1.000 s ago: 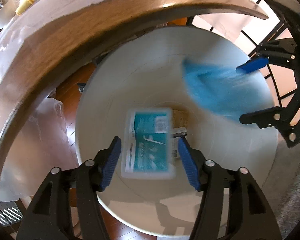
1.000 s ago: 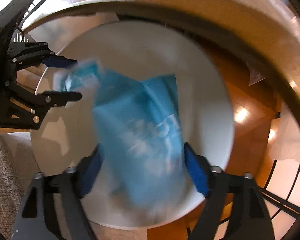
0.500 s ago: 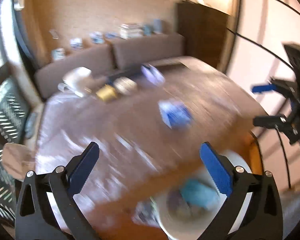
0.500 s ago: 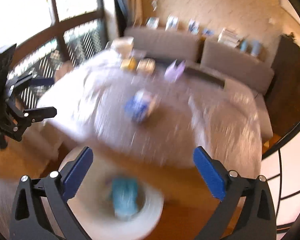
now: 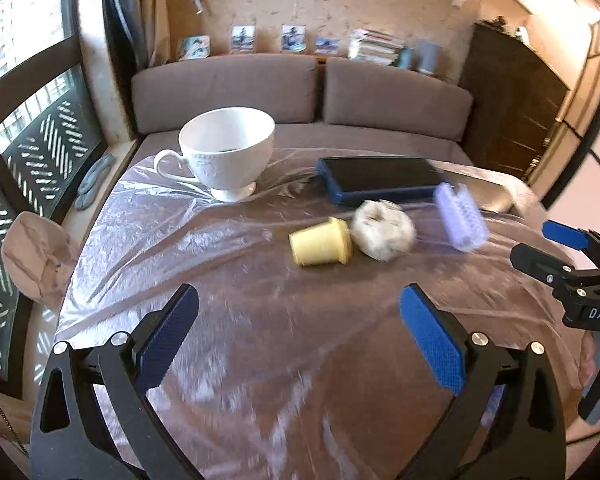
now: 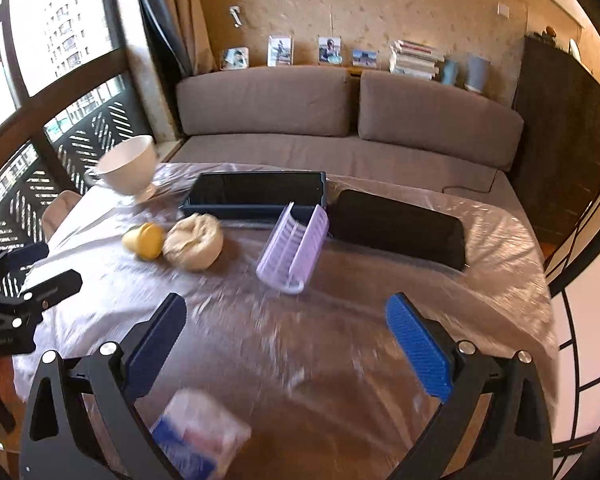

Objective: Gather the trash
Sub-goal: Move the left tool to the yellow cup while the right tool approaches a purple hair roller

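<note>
Plastic-covered table (image 5: 228,280): we hold left gripper (image 5: 300,340) and right gripper (image 6: 286,340) with jaws spread, empty; blue packet (image 6: 196,440) at near edge.

Left gripper (image 5: 298,338): black angular frame, blue ribbed pads (image 5: 432,344), silver screws. Right gripper (image 6: 286,344): identical build; white lettering "DAS" on its black body.

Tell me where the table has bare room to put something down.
Free: the plastic-covered stretch between the left claw and the yellow cup, and left of that cup, below the white teacup. Crowded: the far side, around the purple rack and dark tray.
</note>
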`<control>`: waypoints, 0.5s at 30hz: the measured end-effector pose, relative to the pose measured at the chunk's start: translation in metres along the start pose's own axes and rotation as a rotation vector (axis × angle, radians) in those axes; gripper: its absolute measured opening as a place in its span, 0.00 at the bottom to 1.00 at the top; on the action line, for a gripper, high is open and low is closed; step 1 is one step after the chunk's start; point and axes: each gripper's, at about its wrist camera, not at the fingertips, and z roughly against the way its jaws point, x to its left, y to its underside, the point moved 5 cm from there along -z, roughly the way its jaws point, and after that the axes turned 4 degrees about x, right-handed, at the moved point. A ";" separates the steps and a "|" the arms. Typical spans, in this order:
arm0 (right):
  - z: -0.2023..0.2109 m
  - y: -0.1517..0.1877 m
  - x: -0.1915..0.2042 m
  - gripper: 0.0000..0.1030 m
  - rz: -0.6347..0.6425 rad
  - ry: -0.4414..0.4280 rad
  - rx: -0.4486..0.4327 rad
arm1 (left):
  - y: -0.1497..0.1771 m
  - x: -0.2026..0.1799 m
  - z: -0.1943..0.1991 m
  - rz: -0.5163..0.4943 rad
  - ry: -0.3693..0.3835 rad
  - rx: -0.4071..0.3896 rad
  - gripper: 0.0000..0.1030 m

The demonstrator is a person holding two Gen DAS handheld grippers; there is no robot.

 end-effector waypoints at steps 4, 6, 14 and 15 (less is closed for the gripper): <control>-0.030 -0.008 0.004 0.89 -0.009 -0.001 0.035 | -0.009 -0.001 -0.023 0.015 0.011 0.009 0.98; -0.043 -0.012 0.003 0.88 -0.017 0.006 0.049 | -0.013 -0.002 -0.031 0.012 0.008 0.016 0.96; -0.069 -0.017 0.000 0.80 -0.038 0.012 0.069 | -0.021 -0.003 -0.057 0.018 0.016 0.042 0.73; -0.071 -0.018 0.000 0.79 -0.040 0.012 0.072 | -0.021 -0.004 -0.060 0.013 0.016 0.050 0.71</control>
